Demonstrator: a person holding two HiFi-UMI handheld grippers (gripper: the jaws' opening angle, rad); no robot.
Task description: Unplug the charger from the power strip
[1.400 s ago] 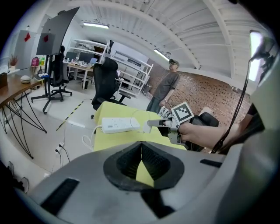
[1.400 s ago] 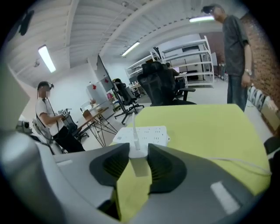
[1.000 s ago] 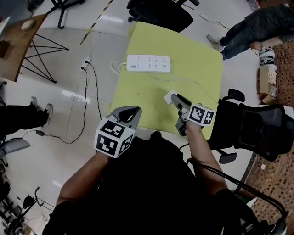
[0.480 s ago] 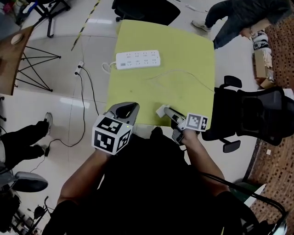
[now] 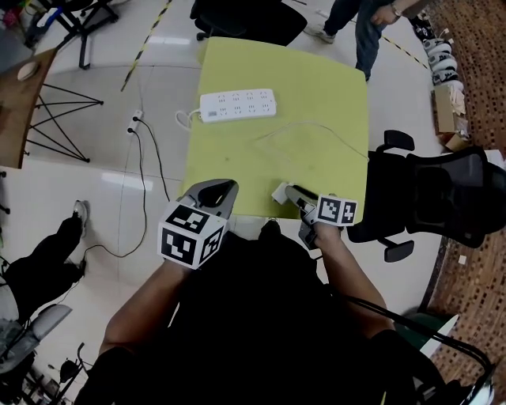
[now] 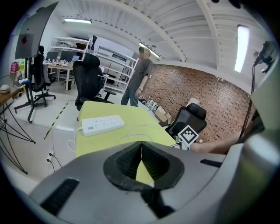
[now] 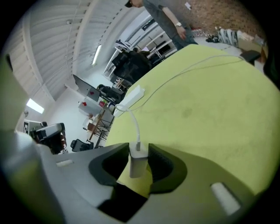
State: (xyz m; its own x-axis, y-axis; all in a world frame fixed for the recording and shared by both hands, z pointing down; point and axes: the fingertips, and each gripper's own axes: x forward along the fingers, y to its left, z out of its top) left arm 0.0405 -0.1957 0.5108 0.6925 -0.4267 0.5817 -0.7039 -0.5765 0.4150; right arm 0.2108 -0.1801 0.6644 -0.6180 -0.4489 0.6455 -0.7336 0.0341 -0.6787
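A white power strip (image 5: 237, 104) lies at the far side of the yellow-green table (image 5: 316, 79); it also shows in the left gripper view (image 6: 103, 124) and in the right gripper view (image 7: 131, 97). My right gripper (image 5: 288, 192) is over the table's near edge, shut on the white charger (image 5: 278, 192). The charger (image 7: 138, 162) sits upright between the pads, out of the strip. Its thin white cable (image 5: 316, 126) trails back across the table. My left gripper (image 5: 221, 188) hovers just off the near left corner, shut with nothing in it (image 6: 141, 146).
A black office chair (image 5: 443, 198) stands close at the table's right, another (image 5: 245, 16) behind it. A person (image 5: 371, 24) stands at the far right corner. A floor socket with a black cable (image 5: 134, 119) and a wooden table (image 5: 24, 95) are at the left.
My right gripper has drawn the charger back from mid-table to the near edge and lowered it. The left gripper has stayed put. The person at the back has walked left.
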